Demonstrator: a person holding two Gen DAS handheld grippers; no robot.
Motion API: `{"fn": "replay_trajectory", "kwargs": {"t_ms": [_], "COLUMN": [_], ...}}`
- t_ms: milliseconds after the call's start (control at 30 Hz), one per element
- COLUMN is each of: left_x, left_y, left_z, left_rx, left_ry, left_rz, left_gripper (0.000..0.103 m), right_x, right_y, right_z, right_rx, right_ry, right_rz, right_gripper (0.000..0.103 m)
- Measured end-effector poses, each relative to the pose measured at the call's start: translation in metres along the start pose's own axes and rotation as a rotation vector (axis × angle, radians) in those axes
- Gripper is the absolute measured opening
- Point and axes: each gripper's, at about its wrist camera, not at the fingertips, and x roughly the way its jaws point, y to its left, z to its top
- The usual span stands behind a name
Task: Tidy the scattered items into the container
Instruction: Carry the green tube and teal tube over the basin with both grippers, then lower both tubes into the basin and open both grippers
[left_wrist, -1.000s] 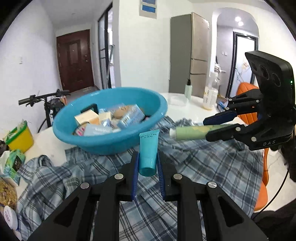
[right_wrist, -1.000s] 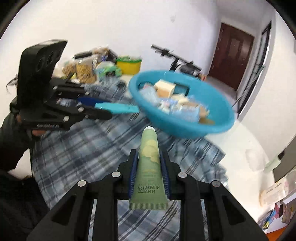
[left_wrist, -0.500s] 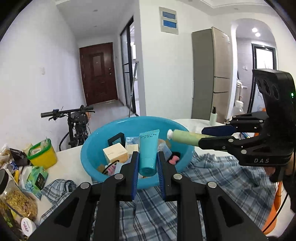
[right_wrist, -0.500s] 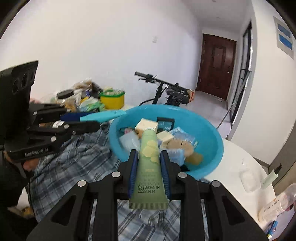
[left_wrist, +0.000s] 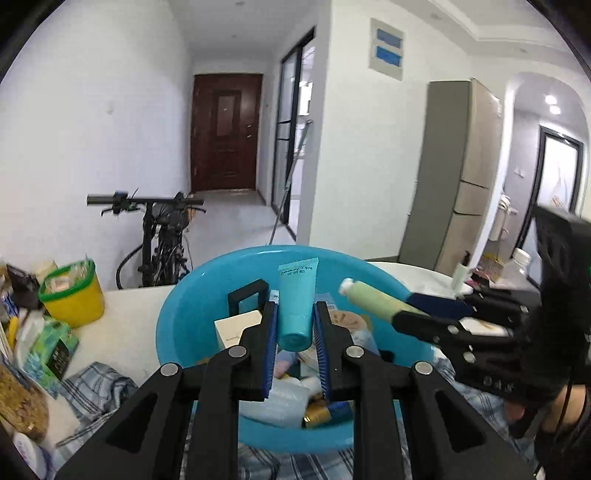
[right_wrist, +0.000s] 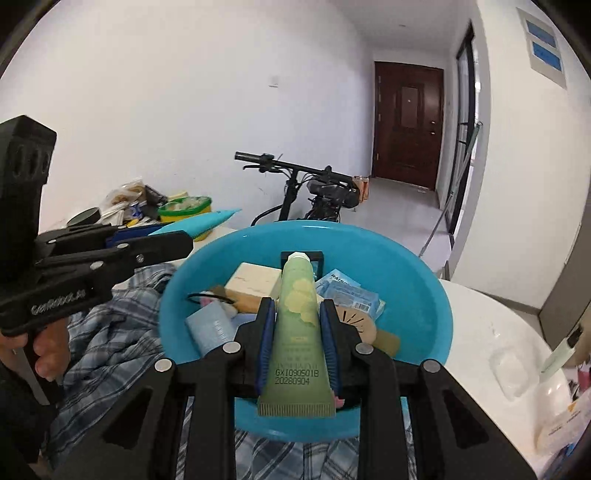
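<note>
Over a round blue basin (left_wrist: 177, 317) on a plaid cloth (right_wrist: 107, 332), I hold two tubes above the boxes and packets already heaped inside. My left gripper (left_wrist: 294, 330) pinches a teal tube (left_wrist: 297, 295), cap toward me and crimped end pointing away and up, over the basin's middle. My right gripper (right_wrist: 297, 341) clamps a pale green tube (right_wrist: 298, 314) by its flat end, its white cap aimed forward over the same heap. Each gripper reaches in level from its own side, tips near each other but apart. A yellow tub (left_wrist: 72, 291) with snack packets sits on the white table (right_wrist: 491, 325) to the left; a bicycle (right_wrist: 314, 192) stands behind it.
</note>
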Motion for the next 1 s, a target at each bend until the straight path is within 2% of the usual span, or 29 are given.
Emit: {"fn": "replay_trajectory", "kwargs": {"t_ms": [167,267,400,1000], "left_x": [0.030,0.041,0.053,0.045], "left_y": [0.009,0.005,0.005,-0.002], "left_z": [-0.007,-0.015,-0.024,-0.028], "left_rx": [-0.003,0.036,0.038,0.060], "left_ry": [0.029,0.036,0.055,0.035], "left_rz": [0.030,0.073,0.063,0.079], "left_gripper": [0.021,0.021,0.021,0.021], "right_x": [0.020,0.029,0.037,0.019], "right_y": [-0.012,-0.017,-0.018,-0.006], "right_z": [-0.010,-0.015,-0.023,-0.015], "right_rx": [0.037,0.058,0.087,0.056], "right_ry": [0.007,0.007,-0.006,-0.092], "right_rz": [-0.002,-0.011,-0.010,-0.019], "right_gripper": [0.023,0.023,0.023,0.023]}}
